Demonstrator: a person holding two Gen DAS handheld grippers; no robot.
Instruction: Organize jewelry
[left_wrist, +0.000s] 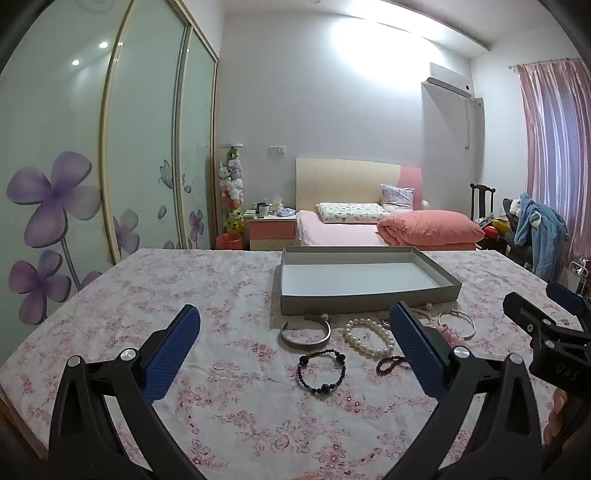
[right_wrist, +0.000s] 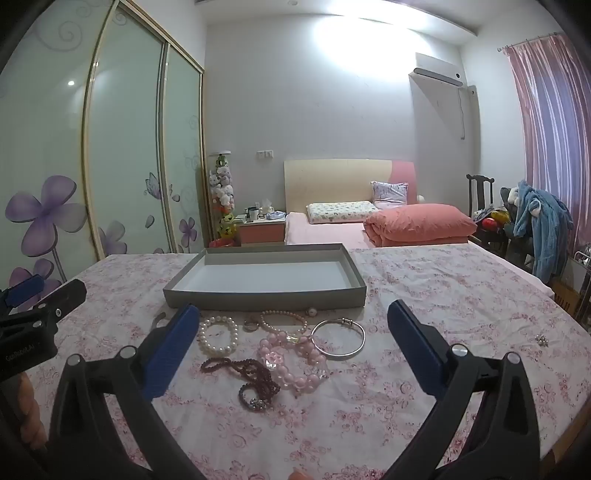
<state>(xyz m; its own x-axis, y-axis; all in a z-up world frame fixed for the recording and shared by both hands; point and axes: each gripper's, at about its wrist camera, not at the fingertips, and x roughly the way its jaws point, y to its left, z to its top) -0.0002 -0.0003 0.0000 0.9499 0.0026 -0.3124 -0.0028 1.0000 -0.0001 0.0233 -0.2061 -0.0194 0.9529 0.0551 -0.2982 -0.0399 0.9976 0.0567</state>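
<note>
A shallow grey box (left_wrist: 365, 297) (right_wrist: 266, 298) with a white floor stands empty on the floral tablecloth. In front of it lie a silver cuff (left_wrist: 306, 334), a white pearl bracelet (left_wrist: 369, 336) (right_wrist: 218, 335), a dark bead bracelet (left_wrist: 322, 371), a dark red bead string (right_wrist: 243, 376), a pink bead bracelet (right_wrist: 295, 360), a silver bangle (right_wrist: 338, 338), a thin pearl strand (right_wrist: 282, 319) and a small ring (right_wrist: 250, 325). My left gripper (left_wrist: 295, 332) is open above the cuff and bracelets. My right gripper (right_wrist: 291, 332) is open above the pink beads.
A small pair of earrings (right_wrist: 542, 340) lies apart at the table's right. Beyond the table's far edge are a bed (left_wrist: 388, 229), a nightstand (left_wrist: 271, 229), a sliding wardrobe (left_wrist: 110, 166) on the left and a chair with clothes (left_wrist: 535, 229) on the right.
</note>
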